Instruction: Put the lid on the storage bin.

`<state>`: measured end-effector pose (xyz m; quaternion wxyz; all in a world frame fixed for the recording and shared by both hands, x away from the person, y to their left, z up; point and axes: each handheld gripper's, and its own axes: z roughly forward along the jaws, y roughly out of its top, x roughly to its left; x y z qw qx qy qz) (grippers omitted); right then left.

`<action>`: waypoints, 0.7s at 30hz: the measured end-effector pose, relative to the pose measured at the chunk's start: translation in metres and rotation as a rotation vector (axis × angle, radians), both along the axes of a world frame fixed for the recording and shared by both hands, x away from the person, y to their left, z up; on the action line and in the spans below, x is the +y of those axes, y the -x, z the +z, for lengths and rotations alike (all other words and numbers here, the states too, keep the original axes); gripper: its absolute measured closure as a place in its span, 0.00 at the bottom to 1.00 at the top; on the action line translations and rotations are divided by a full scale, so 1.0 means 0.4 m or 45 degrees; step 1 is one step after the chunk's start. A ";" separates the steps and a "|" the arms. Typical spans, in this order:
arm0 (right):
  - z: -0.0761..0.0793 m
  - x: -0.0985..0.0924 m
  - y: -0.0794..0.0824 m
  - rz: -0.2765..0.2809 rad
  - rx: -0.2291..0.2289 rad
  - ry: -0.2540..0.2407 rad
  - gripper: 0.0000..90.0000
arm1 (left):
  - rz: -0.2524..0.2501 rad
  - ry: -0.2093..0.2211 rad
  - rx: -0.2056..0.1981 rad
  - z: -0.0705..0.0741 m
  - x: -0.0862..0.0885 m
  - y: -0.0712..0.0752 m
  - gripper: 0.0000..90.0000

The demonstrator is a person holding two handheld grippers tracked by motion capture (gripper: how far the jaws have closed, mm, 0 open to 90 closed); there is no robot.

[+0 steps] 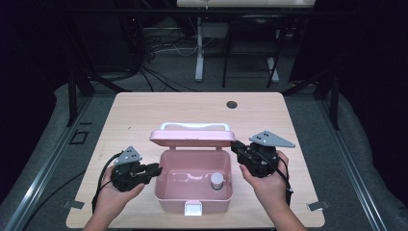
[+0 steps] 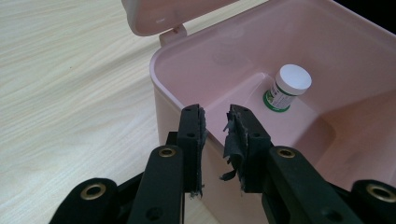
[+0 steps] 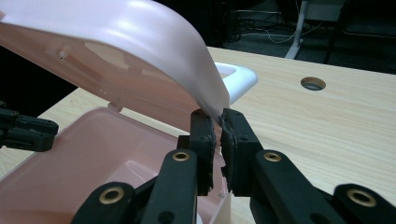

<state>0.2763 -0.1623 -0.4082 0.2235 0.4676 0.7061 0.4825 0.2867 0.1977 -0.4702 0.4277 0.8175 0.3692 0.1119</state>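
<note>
A pink box (image 1: 195,199) stands open on the table, its lid (image 1: 192,137) raised at the back, with a white handle (image 1: 195,126) behind it. A small bottle (image 1: 217,181) with a white cap stands upright inside, at the right. My left gripper (image 1: 156,169) sits at the box's left wall. In the left gripper view this gripper (image 2: 215,114) straddles the box rim (image 2: 163,86), one jaw outside and one inside, pinching the wall; the bottle (image 2: 286,87) stands beyond. My right gripper (image 1: 235,146) is shut on the lid's right corner, as the right gripper view shows (image 3: 215,116), holding the lid (image 3: 140,51) up.
The box has a white latch (image 1: 193,209) on its front, near the table's near edge. A round cable hole (image 1: 232,104) lies in the wooden tabletop (image 1: 144,115) toward the back. Beyond the table are desk legs and cables on the floor.
</note>
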 end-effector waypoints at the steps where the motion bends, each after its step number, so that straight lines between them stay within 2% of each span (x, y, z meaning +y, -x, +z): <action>1: 0.000 0.000 0.001 0.001 0.000 -0.001 0.92 | 0.000 0.003 0.001 0.000 0.000 0.000 0.83; 21: -0.009 -0.004 0.014 0.011 0.002 -0.018 0.91 | -0.003 0.012 -0.006 0.006 -0.002 0.004 0.82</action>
